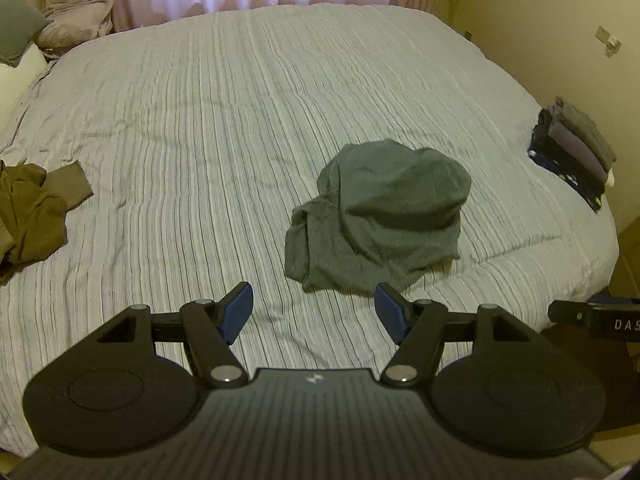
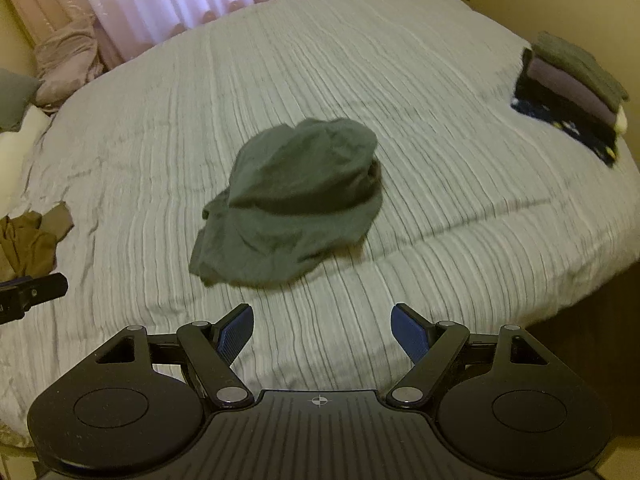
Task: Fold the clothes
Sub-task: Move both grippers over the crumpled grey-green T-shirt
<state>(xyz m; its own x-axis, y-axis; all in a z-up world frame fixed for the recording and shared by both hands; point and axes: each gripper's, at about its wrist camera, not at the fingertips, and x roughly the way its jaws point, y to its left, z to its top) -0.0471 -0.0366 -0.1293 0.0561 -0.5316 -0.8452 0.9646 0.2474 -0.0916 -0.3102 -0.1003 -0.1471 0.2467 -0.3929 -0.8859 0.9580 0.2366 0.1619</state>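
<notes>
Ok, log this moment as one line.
left gripper open, empty | right gripper open, empty | grey garment crumpled mid-bed, untouched | folded stack at bed edge

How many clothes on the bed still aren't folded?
2: a crumpled grey garment mid-bed, and a rumpled brown garment at the left edge, partly cut off, so more may be hidden there.

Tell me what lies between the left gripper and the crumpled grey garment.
Only bare striped bedspread, as the left wrist view shows. The left gripper is open just short of the grey garment.
</notes>
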